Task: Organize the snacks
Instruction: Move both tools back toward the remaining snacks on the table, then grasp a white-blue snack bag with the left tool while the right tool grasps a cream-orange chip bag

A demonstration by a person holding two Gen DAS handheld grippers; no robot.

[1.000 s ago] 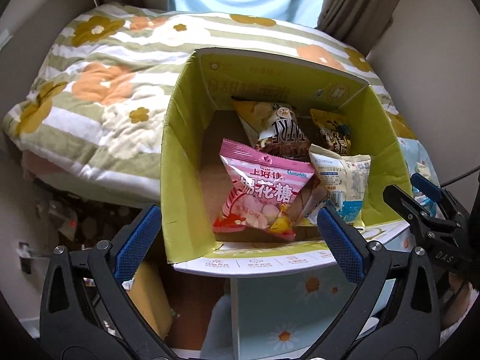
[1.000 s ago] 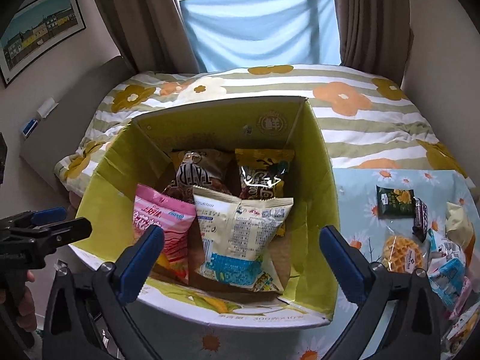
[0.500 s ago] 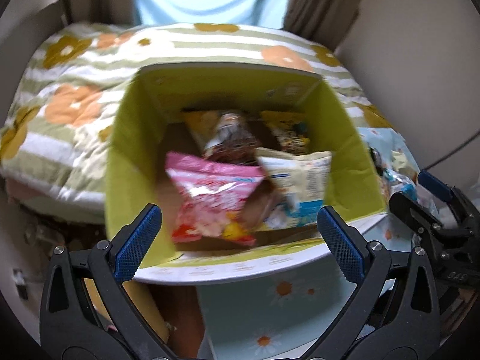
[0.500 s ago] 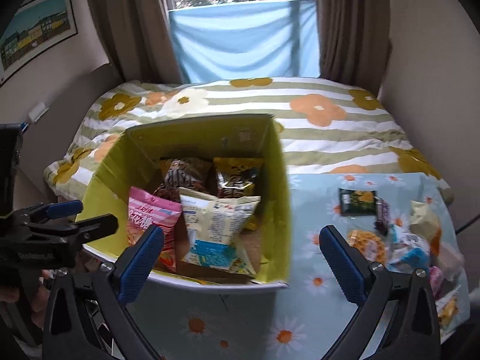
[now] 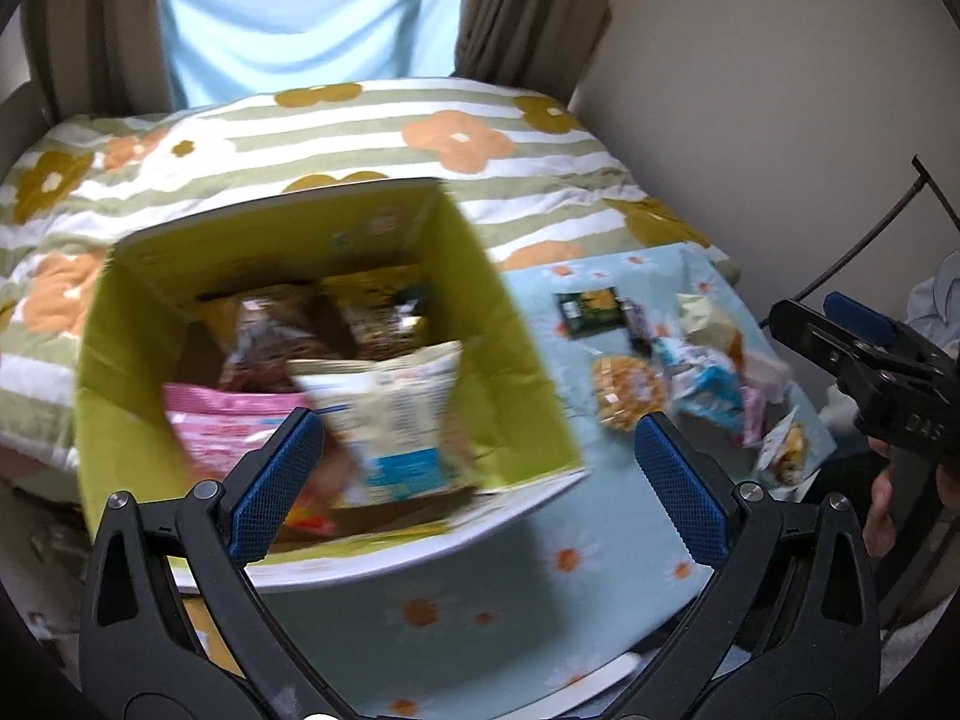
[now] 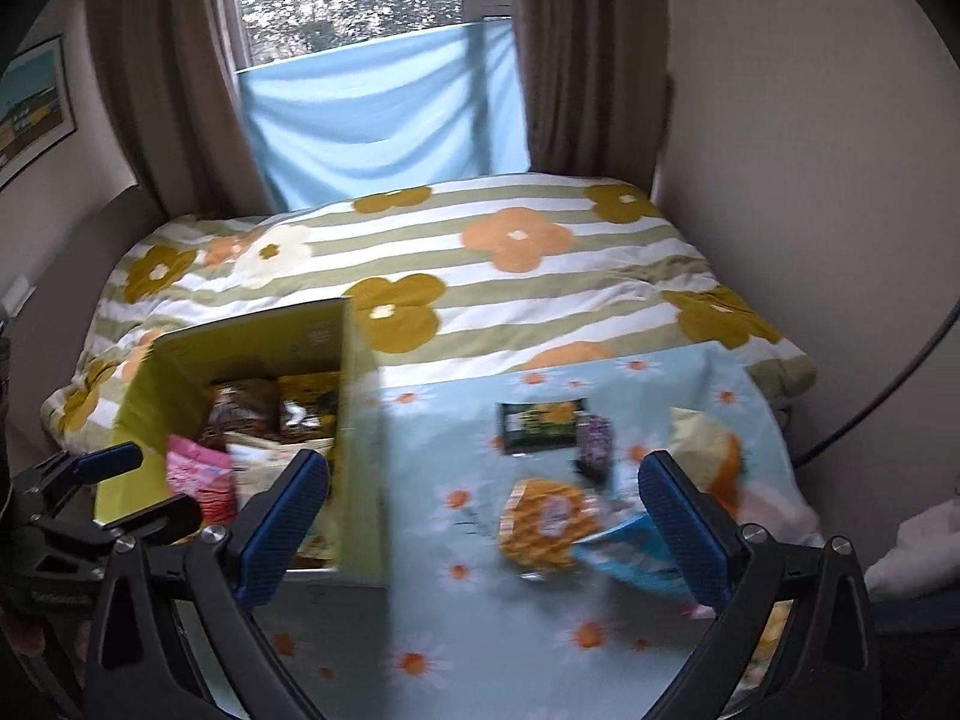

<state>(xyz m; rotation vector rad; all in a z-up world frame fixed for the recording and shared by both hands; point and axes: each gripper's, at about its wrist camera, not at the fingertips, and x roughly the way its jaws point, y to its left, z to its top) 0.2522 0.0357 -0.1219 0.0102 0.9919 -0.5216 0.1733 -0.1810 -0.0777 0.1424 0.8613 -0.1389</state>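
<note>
A yellow-green cardboard box [image 5: 516, 360] [image 6: 360, 438] stands on a table with a light blue daisy cloth [image 5: 576, 564] [image 6: 480, 630]. Inside lean a pink marshmallow bag [image 5: 216, 426], a white and blue bag [image 5: 396, 414] and two dark bags behind. Loose snacks lie right of the box: a round waffle pack [image 6: 543, 519] [image 5: 627, 387], a dark green packet [image 6: 543, 425], a blue-white pack [image 5: 711, 390]. My left gripper [image 5: 477, 480] is open in front of the box, nothing between its fingers. My right gripper [image 6: 483, 525] is open above the cloth, facing the loose snacks.
A bed with a striped flower quilt [image 6: 480, 276] lies behind the table. Brown curtains and a blue cloth hang at the window [image 6: 372, 114]. A wall [image 6: 810, 150] runs close on the right. A hand [image 5: 888, 510] holds the other gripper at the right edge.
Both grippers swung to the right, away from the box; the loose snack pile has come into view. Both stay open and hold nothing. The frames are motion-blurred.
</note>
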